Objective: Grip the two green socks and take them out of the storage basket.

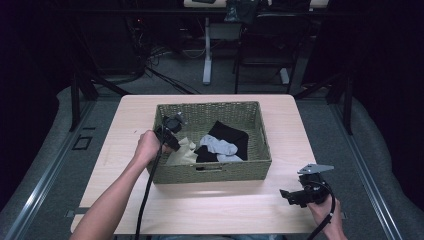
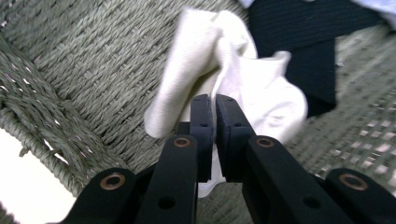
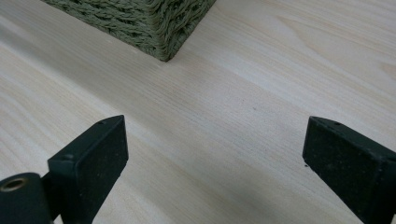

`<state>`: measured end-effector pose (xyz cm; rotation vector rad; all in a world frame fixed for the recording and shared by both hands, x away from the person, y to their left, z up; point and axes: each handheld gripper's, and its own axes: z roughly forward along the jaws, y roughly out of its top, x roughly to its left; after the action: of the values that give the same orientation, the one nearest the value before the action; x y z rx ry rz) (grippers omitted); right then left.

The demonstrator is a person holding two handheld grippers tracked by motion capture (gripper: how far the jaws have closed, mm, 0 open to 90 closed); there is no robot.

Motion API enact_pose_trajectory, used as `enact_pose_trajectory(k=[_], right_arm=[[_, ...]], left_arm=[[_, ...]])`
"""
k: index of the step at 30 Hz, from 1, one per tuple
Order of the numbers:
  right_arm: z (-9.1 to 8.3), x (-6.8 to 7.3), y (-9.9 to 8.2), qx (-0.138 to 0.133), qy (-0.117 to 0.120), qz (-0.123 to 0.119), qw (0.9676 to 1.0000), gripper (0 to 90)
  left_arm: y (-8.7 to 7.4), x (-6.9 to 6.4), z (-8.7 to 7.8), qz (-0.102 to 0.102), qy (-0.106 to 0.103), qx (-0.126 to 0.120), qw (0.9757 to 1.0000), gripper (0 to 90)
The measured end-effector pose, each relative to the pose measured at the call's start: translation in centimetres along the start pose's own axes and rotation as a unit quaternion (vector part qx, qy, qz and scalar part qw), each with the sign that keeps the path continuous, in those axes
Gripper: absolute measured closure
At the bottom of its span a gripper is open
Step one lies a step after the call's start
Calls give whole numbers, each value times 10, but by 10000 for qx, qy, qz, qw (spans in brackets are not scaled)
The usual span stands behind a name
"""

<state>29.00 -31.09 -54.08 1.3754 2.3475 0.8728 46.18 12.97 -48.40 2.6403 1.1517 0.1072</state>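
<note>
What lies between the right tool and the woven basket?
Bare wooden table: the right gripper view shows nothing between the open right tool and the basket's corner.

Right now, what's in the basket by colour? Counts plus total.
Cream sock: 1, pinched in the left tool
Light grey socks: 2, as far as the high view lets me separate them
Black garments: 2 patches, which could be one folded piece
Total: 5 pieces in the woven basket, give or take the black ones.
</note>
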Motion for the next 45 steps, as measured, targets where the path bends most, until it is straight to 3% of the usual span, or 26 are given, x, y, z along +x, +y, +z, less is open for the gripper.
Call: enact_pose_trajectory(k=[3, 14, 24, 35, 45], right_arm=[[0, -1, 0, 14, 8, -7, 10000, 63], [1, -1, 0, 17, -8, 3, 10000, 64], [0, -1, 0, 36, -38, -4, 10000, 64], [-1, -1, 0, -41, -24, 72, 10000, 53], [-2, -1, 0, -47, -40, 22, 10000, 36]], left_arm=[[-4, -2, -15, 52, -166, -205, 9996, 864], [-3, -6, -62, 206, -279, -670, 9971, 866], [6, -10, -96, 329, -149, -939, 9949, 866], [16, -8, -116, 335, -108, -1130, 9930, 866], [23, -5, -150, 350, 109, -1368, 9899, 866]])
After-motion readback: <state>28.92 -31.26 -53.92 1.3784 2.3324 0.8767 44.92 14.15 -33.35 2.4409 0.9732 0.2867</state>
